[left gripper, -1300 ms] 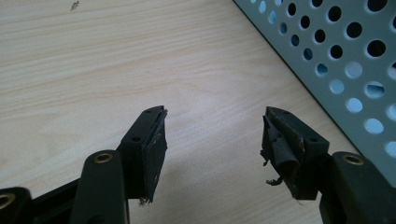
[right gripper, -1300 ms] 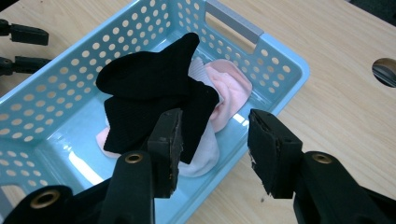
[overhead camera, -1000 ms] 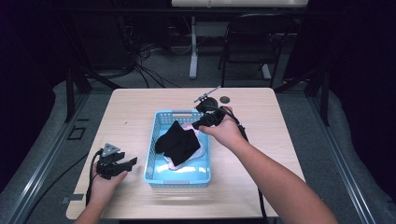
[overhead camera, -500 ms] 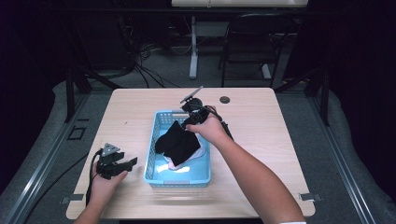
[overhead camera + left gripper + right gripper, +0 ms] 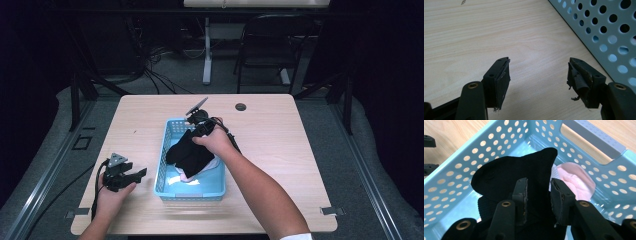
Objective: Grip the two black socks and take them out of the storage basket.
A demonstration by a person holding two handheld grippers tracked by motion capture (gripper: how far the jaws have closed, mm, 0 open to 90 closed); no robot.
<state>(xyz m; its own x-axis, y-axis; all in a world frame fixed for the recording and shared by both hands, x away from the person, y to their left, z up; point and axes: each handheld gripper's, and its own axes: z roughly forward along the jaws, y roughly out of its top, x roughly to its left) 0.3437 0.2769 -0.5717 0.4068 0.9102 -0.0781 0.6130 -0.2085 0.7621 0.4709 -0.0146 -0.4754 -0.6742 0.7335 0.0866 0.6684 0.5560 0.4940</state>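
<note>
A light blue perforated basket (image 5: 162, 165) sits mid-table with a black sock (image 5: 187, 152) heaped over pink and white cloth (image 5: 186, 178). My right gripper (image 5: 194, 136) reaches down into the basket from its far end. In the right gripper view its jaws have just been closing around a raised fold of the black sock (image 5: 506, 172); a gap remains, and the right gripper (image 5: 538, 187) does not visibly press the fabric. Pink cloth (image 5: 576, 182) lies beside it. My left gripper (image 5: 137, 174) rests open on the table left of the basket, and nothing lies between the jaws of the left gripper (image 5: 539, 68).
The basket wall (image 5: 609, 27) stands just right of the left jaws. A dark round grommet (image 5: 241, 106) sits near the table's far edge. A chair (image 5: 270, 45) and floor cables lie beyond the table. Bare wood (image 5: 290, 150) spreads right of the basket.
My right gripper has moved left and down from the basket's far right corner into the basket over the black sock, and its jaws have narrowed. The left gripper has kept still.
</note>
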